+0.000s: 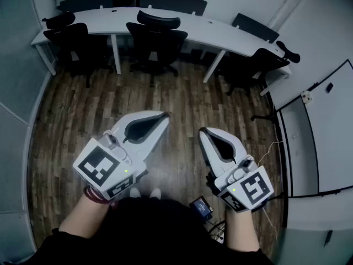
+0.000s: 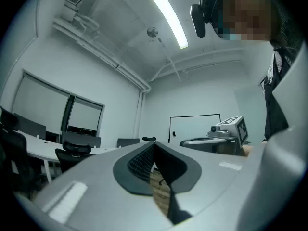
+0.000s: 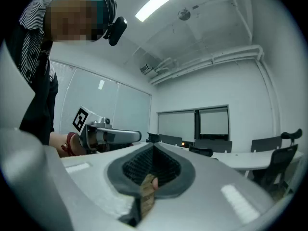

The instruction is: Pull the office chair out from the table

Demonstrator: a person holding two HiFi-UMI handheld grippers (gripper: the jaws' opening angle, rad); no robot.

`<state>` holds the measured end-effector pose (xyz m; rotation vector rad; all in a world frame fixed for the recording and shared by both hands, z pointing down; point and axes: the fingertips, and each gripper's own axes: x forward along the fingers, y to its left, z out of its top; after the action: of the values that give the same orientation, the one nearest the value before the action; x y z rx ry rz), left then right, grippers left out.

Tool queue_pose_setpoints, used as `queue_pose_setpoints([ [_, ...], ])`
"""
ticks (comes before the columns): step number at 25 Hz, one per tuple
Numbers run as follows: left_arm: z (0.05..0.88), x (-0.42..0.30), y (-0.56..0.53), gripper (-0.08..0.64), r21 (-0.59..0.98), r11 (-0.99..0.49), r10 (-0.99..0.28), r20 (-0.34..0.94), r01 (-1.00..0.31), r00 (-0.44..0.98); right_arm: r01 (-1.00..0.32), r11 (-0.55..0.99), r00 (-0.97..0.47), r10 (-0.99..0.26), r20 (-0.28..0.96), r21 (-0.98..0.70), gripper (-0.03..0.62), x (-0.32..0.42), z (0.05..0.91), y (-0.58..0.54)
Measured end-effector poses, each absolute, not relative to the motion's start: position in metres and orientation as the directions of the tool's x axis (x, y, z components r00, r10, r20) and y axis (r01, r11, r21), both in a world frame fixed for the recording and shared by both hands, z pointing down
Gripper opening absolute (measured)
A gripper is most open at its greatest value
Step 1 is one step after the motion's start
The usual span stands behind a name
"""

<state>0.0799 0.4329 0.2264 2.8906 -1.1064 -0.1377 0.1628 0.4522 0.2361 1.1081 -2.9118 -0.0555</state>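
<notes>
- Seen from above, a person stands on a wood floor (image 1: 187,101), well back from a long curved white table (image 1: 220,36) by the far wall.
- Three black office chairs sit along the table's near side. The middle chair (image 1: 157,40) is straight ahead of the person, pushed in at the table with its back toward them. It is probably the one to pull.
- A left chair (image 1: 69,37) and a right chair (image 1: 255,65) flank it at the same table. More chair backs show behind the table.
- The left gripper (image 1: 164,116) and right gripper (image 1: 202,132) are held level, side by side, pointing toward the table. Both are well short of it and touch nothing.
- Both pairs of jaws are pressed together with nothing between them. Only a sliver of floor shows behind the tips.
- The step in hand looks like the approach, as no chair is within reach.
- The next move calls for walking up to the table and opening one gripper's jaws. They would then close on the middle chair's backrest or headrest edge and draw the chair away from the table.
- The chairs' seats and wheeled bases are hard to make out, being dark and partly tucked under the table.
- In both gripper views the chairs are small and sit near the picture edges.
- The person's feet are mostly hidden by their own body.
</notes>
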Motion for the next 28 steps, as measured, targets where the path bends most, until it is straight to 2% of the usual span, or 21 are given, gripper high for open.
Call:
queue_pose_setpoints([
  [7,0.235,0.085,0.428,0.003,0.082,-0.726,-0.687,-0.043,-0.683,0.725,-0.658,0.751,-0.753,-0.659,-0.002,0.052,0.002,0.165,0.235,0.452],
  [15,0.230,0.105,0.438,0.003,0.044,-0.764,-0.646,-0.049,-0.644,0.762,-0.667,0.741,-0.744,-0.667,-0.029,0.069,0.002,0.168,0.234,0.463],
  [28,0.233,0.171,0.448,0.003,0.070,-0.811,-0.585,-0.063,-0.581,0.809,-0.723,0.691,-0.691,-0.721,-0.044,0.021,0.002,0.244,0.243,0.479],
])
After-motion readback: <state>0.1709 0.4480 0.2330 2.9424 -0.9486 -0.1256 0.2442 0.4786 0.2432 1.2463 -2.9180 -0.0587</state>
